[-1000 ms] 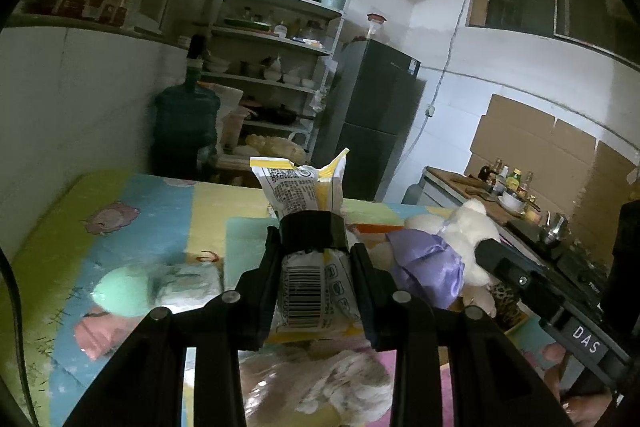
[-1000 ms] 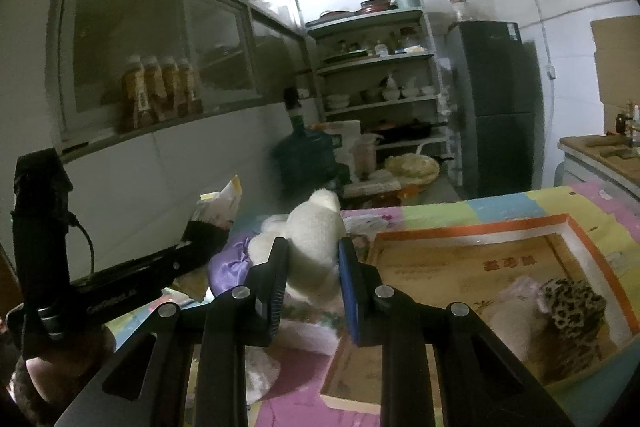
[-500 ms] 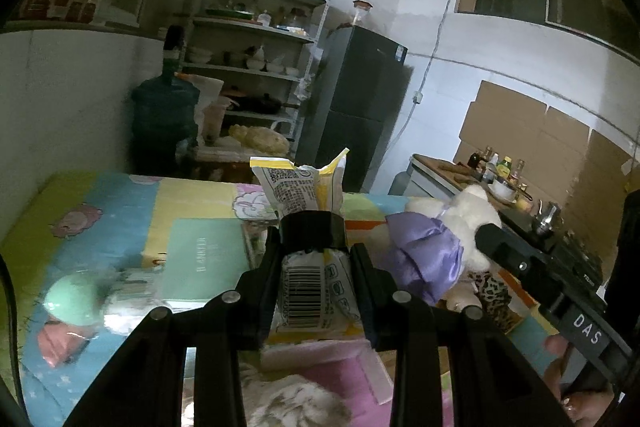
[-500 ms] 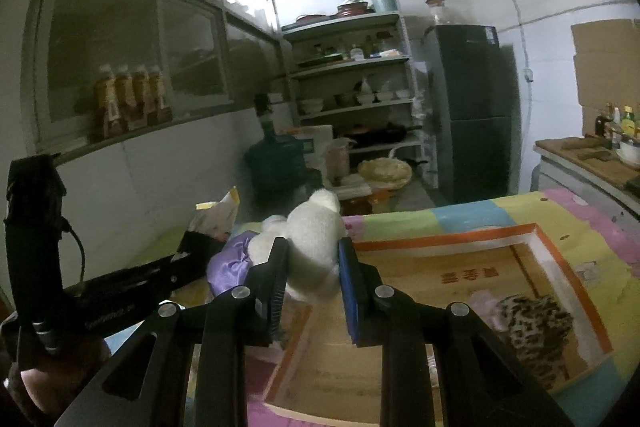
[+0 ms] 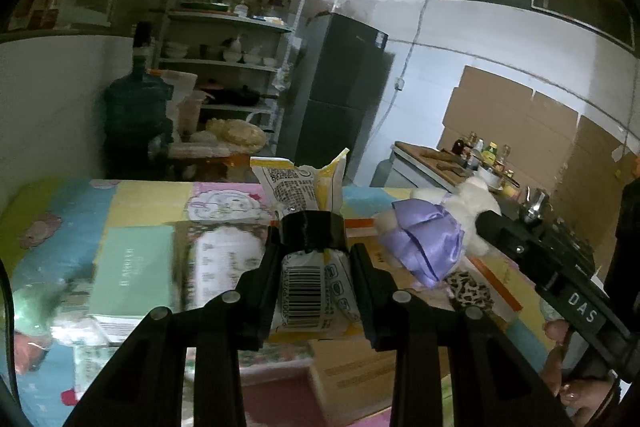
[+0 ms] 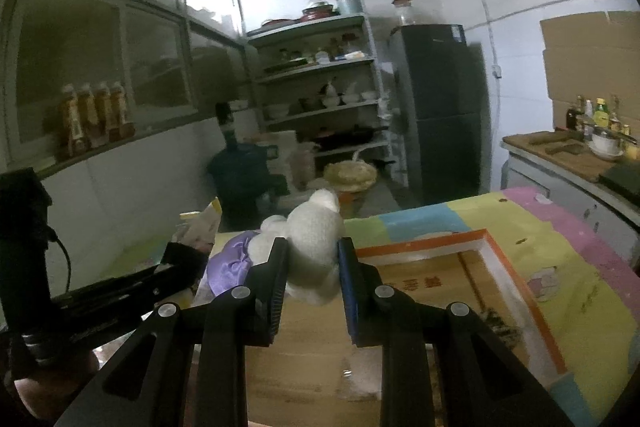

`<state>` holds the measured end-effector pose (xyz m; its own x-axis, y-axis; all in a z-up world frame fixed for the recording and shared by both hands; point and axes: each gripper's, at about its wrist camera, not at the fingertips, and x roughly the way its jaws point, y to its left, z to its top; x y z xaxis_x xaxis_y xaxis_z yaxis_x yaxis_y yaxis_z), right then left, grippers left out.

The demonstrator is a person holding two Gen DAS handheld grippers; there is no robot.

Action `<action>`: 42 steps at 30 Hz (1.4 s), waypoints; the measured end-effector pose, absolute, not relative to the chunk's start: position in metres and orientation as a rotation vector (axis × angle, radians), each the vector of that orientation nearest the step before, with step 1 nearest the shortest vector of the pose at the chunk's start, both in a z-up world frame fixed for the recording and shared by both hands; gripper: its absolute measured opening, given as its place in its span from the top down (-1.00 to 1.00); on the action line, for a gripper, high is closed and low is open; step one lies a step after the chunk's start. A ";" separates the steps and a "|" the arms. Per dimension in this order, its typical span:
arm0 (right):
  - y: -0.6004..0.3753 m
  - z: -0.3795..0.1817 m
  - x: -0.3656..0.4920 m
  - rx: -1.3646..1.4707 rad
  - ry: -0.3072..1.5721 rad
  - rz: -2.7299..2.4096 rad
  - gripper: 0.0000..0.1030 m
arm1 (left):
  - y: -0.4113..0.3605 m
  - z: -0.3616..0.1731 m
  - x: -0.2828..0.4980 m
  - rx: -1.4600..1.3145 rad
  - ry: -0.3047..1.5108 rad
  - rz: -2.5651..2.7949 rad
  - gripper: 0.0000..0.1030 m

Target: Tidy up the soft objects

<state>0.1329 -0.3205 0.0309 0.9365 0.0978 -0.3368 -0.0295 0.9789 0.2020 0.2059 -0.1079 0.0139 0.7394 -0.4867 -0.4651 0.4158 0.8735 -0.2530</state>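
A home kitchen: crockery-stacked shelves [image 5: 232, 39], a dark fridge [image 5: 340, 91], condiment bottles [image 6: 596, 119] on a worktop.

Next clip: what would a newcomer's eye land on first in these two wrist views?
First the yellow-and-white snack packet, clamped upright in the left gripper at the centre of its view. Then the white plush toy with a purple satin skirt, pinched in the right gripper above the orange-rimmed cardboard box on the pastel patchwork cloth.
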 end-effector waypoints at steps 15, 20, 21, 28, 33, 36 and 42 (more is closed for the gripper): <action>-0.374 0.022 0.144 0.242 0.398 -0.030 0.51 | -0.167 0.003 0.223 -0.111 0.622 -0.574 0.31; -0.396 0.017 0.148 0.262 0.417 -0.063 0.51 | -0.183 -0.003 0.229 -0.095 0.646 -0.588 0.31; -0.400 0.016 0.148 0.268 0.421 -0.068 0.51 | -0.187 -0.004 0.228 -0.092 0.649 -0.589 0.31; -0.423 0.007 0.150 0.290 0.442 -0.101 0.51 | -0.200 -0.009 0.234 -0.069 0.660 -0.591 0.31; -0.431 0.004 0.154 0.302 0.452 -0.114 0.51 | -0.210 -0.010 0.235 -0.034 0.669 -0.582 0.31; -0.433 0.003 0.155 0.303 0.457 -0.122 0.51 | -0.219 -0.010 0.236 -0.011 0.679 -0.572 0.31; -0.439 0.000 0.159 0.305 0.469 -0.138 0.51 | -0.231 -0.015 0.241 0.009 0.709 -0.576 0.31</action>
<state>0.1592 -0.4394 0.0004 0.8838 -0.0609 -0.4638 0.2002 0.9454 0.2573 0.2406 -0.2308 -0.0149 0.6111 -0.4961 -0.6168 0.5018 0.8454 -0.1828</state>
